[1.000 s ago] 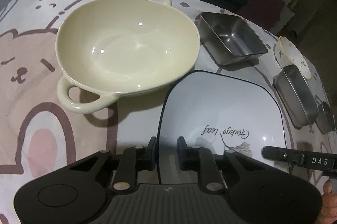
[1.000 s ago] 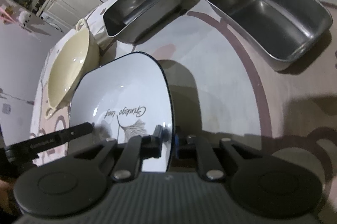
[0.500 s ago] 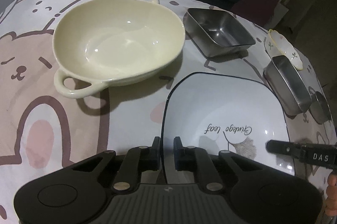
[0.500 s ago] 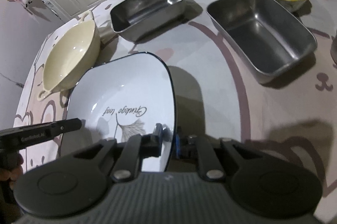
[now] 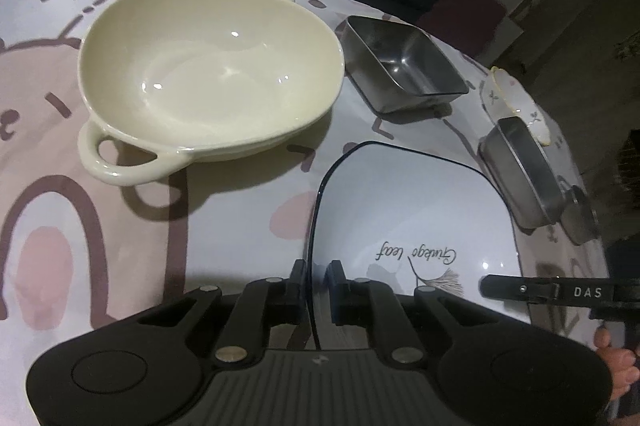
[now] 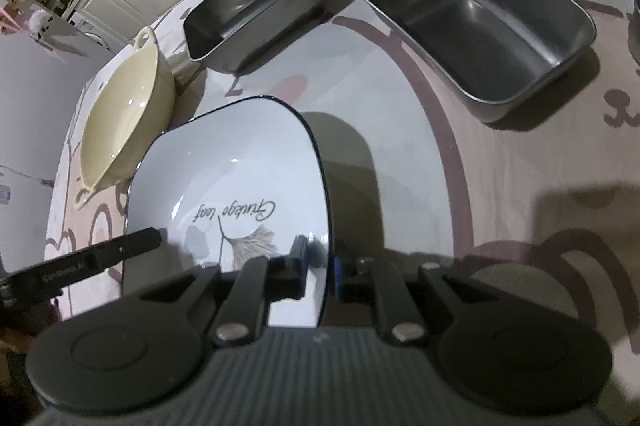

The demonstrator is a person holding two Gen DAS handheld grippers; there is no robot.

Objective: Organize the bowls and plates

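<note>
A square white plate with a dark blue rim and a leaf print is held between both grippers, slightly above the cloth. My left gripper straddles the plate's left rim, its jaws drawn in tight on that edge. On the opposite rim of the plate my right gripper is shut. A large cream two-handled bowl sits on the table just beyond and left of the plate; the right wrist view shows the same bowl at far left.
Two steel trays stand behind and right of the plate, with a small flowered bowl and a steel cup past them. A bear-print cloth covers the table. A person's fingers show at lower right.
The left jaws have narrowed onto the plate's rim. Both wrist views have tilted a little, while the right gripper's hold on the plate looks the same.
</note>
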